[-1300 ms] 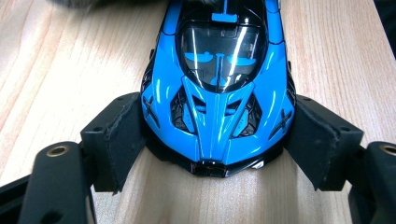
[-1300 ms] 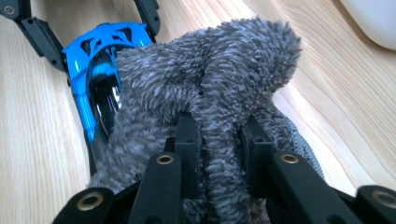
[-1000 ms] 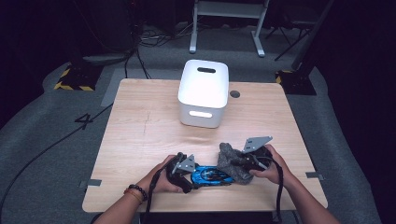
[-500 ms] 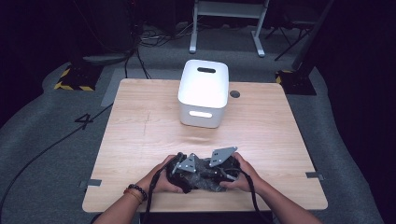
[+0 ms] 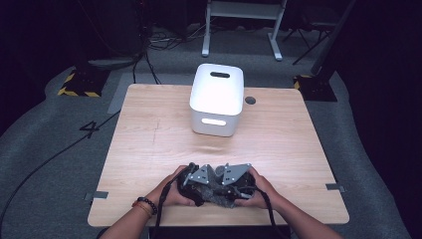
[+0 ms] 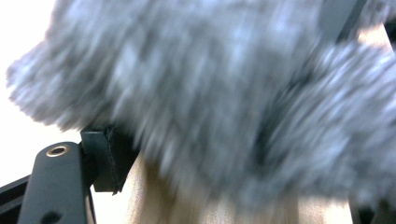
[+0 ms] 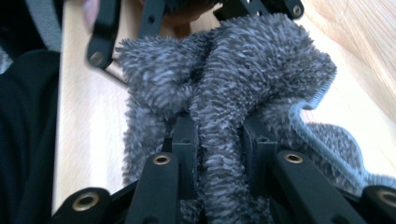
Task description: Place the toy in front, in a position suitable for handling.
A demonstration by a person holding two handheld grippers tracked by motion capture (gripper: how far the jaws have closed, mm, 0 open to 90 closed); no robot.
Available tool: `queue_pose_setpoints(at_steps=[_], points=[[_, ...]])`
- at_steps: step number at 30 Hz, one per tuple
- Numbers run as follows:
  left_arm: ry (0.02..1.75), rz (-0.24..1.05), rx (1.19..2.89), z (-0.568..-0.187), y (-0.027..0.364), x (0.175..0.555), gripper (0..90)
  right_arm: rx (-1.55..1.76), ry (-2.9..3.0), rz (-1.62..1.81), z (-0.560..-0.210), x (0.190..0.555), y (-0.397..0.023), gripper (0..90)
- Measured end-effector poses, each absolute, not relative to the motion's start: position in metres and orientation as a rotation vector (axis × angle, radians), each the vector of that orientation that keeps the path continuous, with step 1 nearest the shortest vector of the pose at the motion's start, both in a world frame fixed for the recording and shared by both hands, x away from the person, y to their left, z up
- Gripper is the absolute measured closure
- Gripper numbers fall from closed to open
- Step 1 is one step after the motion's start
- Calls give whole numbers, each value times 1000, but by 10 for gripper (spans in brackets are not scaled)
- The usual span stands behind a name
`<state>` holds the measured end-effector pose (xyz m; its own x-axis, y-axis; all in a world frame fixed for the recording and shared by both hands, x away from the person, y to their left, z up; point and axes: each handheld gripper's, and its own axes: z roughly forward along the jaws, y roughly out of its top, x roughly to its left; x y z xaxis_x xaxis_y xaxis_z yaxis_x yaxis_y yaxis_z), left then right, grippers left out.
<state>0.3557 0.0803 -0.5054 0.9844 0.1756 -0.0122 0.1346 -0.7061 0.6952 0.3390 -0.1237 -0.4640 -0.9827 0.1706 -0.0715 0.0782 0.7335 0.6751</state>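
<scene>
High view overhead, facing forward; tongs views close, sharing cloth (image 7: 224, 93).

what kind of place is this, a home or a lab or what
Probably a lab or recording studio rather than a home: a lone wooden table stands on grey carpet, black cables trail across the floor, hazard-striped tape marks it, and a white stand rises behind.

A white "4" marks the floor (image 5: 59, 149).

My light wooden rectangular table (image 5: 149, 149) stands on grey carpet floor (image 5: 45, 164). A white metal frame (image 5: 242, 20) and black cables (image 5: 164, 40) sit upper centre, in dim light.
</scene>
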Motion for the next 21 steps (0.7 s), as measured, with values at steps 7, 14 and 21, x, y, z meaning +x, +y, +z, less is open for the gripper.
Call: queue_pose_setpoints(at_steps=[7,14,21], points=[[206,75,2363,-505,80,356,236,195,2810,1067,-456,331,-162,726],[211,69,2364,-505,80,356,236,327,2746,1032,-455,341,-213,731],[209,71,2363,-505,80,356,236,484,2661,941,-462,363,-241,733]])
